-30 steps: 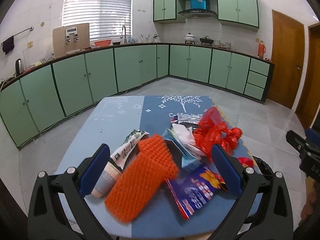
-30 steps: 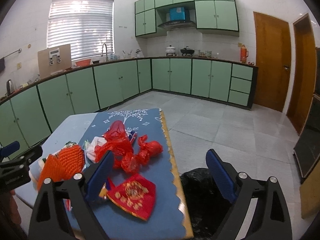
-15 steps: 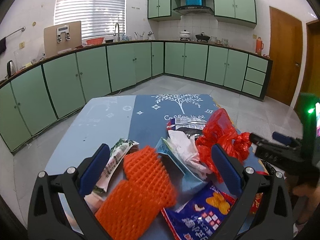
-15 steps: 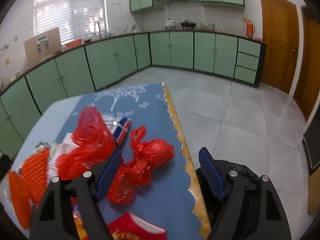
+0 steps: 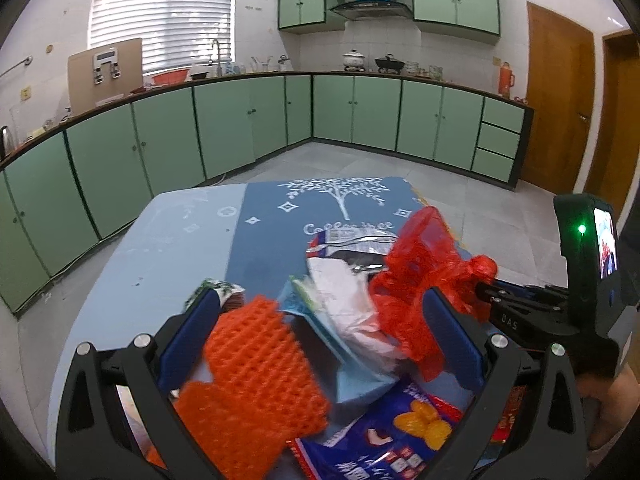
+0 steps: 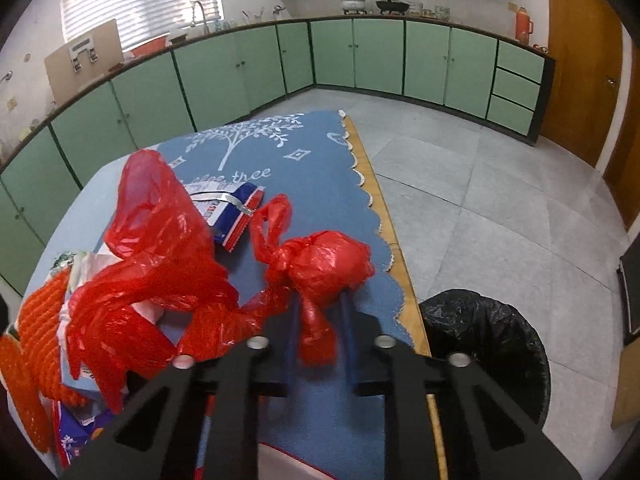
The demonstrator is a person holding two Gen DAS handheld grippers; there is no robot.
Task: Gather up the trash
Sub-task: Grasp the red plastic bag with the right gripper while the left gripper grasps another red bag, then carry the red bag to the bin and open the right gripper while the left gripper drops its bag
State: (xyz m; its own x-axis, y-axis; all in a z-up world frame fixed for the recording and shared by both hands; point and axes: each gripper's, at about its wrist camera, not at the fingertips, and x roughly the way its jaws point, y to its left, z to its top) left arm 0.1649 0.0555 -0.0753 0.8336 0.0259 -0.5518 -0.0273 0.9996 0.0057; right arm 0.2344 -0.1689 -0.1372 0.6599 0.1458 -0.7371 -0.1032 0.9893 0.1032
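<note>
Two red plastic bags [image 6: 160, 264], one orange foam net [image 5: 256, 376], one bin [image 6: 486, 344].

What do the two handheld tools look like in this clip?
Both share one design. The left tool has a matte black angular frame, blue finger pads and round silver screws. The right tool matches; from the left view its body carries a small screen, a green light and "DAS" lettering.

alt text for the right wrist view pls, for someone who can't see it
The right tool has closed on a knotted red plastic bag on a blue tablecloth. Looser red bags and orange foam netting lie left; a black-lined bin stands right.
</note>
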